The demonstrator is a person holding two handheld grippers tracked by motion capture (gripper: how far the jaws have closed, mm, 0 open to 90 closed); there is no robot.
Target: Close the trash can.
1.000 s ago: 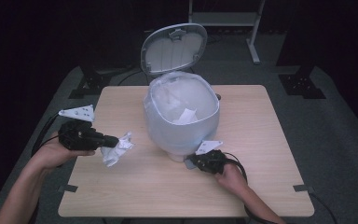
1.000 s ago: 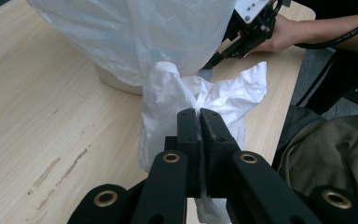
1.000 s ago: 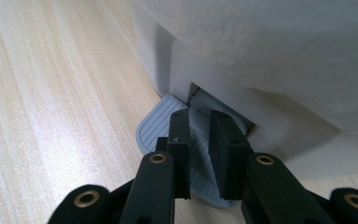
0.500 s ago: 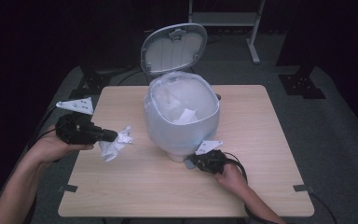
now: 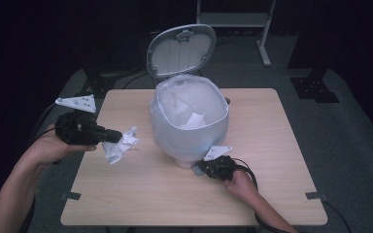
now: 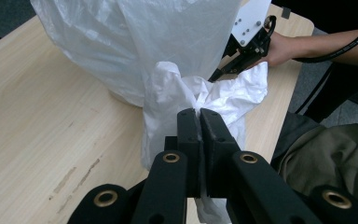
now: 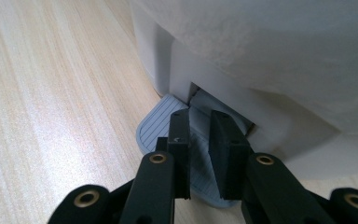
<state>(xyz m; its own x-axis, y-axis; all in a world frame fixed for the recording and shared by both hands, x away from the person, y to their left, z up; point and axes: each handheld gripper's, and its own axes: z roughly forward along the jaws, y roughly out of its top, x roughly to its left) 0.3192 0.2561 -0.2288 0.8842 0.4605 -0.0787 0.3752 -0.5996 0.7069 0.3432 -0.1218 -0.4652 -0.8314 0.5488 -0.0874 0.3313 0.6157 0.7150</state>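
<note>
Over at the bench's [image 5: 272, 160] left side, lifted the crumpled paper [image 5: 120, 144] clear of the wood since a second ago, pinched tight in the left claw [image 5: 112, 136], so probably binward next, with the right claw [image 7: 200, 122] nearly pressed together, holding the bin's [image 5: 189, 126] pedal [image 7: 168, 126] down, lid [image 5: 181, 50] up.

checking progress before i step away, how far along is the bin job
Done: the bin has its lid up, with the right gripper on the pedal, and one paper lies in the liner.
In hand: the left gripper is shut on crumpled paper beside the bin.
Left: drop it in, release the pedal.
</note>
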